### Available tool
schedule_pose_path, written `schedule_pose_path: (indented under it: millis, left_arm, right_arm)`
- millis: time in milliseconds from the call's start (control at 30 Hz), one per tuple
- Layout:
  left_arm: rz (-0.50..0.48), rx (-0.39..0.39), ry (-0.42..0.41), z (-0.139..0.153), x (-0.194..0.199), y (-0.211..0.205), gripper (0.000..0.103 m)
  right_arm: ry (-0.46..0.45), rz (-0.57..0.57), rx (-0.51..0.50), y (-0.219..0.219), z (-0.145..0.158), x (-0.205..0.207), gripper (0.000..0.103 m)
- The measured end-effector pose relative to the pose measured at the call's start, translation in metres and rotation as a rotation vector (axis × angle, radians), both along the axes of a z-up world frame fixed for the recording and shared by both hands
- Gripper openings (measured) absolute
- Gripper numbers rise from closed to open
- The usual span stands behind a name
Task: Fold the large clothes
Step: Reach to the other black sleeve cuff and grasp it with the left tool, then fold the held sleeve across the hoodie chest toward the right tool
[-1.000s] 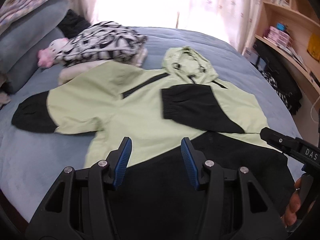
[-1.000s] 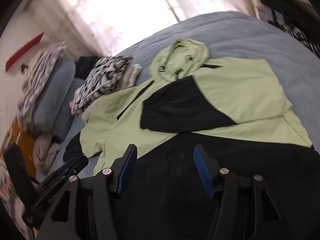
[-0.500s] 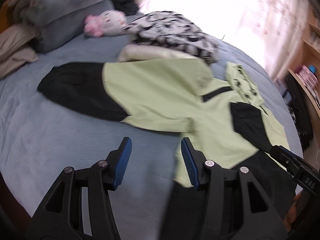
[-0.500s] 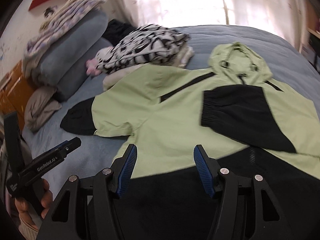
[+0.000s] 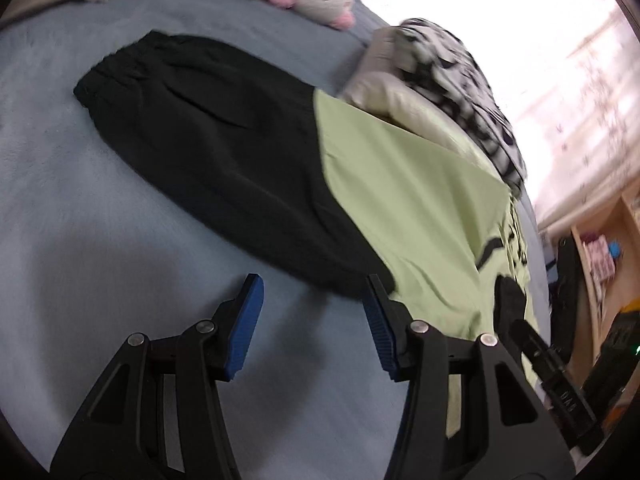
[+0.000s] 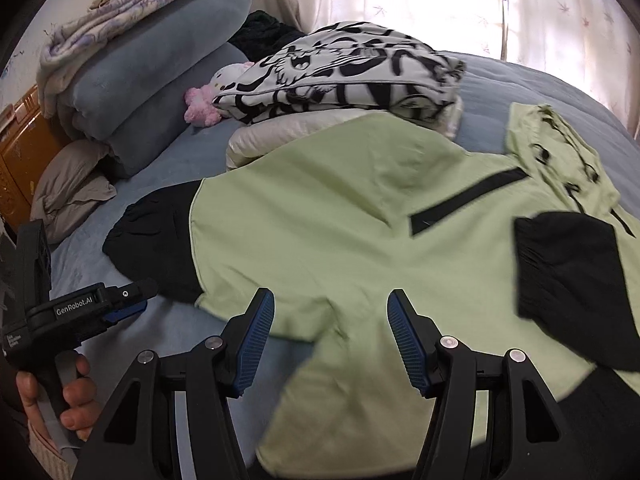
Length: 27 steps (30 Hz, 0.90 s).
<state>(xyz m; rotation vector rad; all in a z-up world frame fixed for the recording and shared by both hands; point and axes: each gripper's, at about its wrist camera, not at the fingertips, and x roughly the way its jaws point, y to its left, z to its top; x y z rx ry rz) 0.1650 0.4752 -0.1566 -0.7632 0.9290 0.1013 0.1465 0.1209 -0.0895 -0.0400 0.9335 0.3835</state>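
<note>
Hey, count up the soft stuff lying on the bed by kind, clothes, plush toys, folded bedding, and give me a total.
Clothes: 3, the green-and-black hooded jacket, the black-and-white patterned garment and the cream garment beneath it.
Plush toys: 1, the pink-and-white plush toy.
Folded bedding: 2, the blue blanket and the floral quilt.
Total: 6.

Your rig: two matching black hand-held grippers with blue pads.

Your left gripper [image 5: 312,320] has two black angular arms with triangular cut-outs, each tipped by a ribbed blue pad and pinned by round silver screws, two per side. Your right gripper [image 6: 330,338] has the same build: black frame, ribbed blue pads, silver screw heads at the joints. From the right wrist view, your left gripper's body shows a white "GenRobot.AI" marking, a smaller white label below it, and a black handle in your left hand [image 6: 60,396]. From the left wrist view, white letters are printed on the right gripper's black side; blurred, not legible.
</note>
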Motion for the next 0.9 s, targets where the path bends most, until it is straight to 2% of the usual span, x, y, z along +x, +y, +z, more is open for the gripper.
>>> schedule_pose_path:
  millis: [300, 400, 667, 700, 767, 833, 900]
  left_arm:
    - [0.047, -0.101, -0.008, -0.026, 0.032, 0.045, 0.048]
    - [0.073, -0.113, -0.016, -0.029, 0.039, 0.056, 0.048]
    - [0.127, -0.027, -0.023, -0.023, 0.06, 0.073, 0.048]
    - [0.137, -0.006, -0.021, -0.021, 0.063, 0.074, 0.045]
    - [0.163, 0.047, -0.017, -0.014, 0.065, 0.078, 0.03]
    - [0.17, 0.112, -0.029, -0.002, 0.067, 0.08, 0.011]
    - [0.173, 0.158, -0.073, 0.017, 0.068, 0.079, 0.004]
  right_arm:
    - [-0.006, 0.055, 0.022, 0.051, -0.017, 0.035, 0.06]
    - [-0.008, 0.071, 0.024, 0.061, -0.018, 0.039, 0.06]
    - [0.008, 0.076, 0.03, 0.061, -0.025, 0.03, 0.06]
    - [0.014, 0.073, 0.031, 0.059, -0.026, 0.029, 0.06]
    - [0.023, 0.065, 0.033, 0.054, -0.027, 0.027, 0.06]
    - [0.029, 0.055, 0.037, 0.048, -0.027, 0.023, 0.06]
    - [0.032, 0.046, 0.042, 0.042, -0.026, 0.018, 0.06]
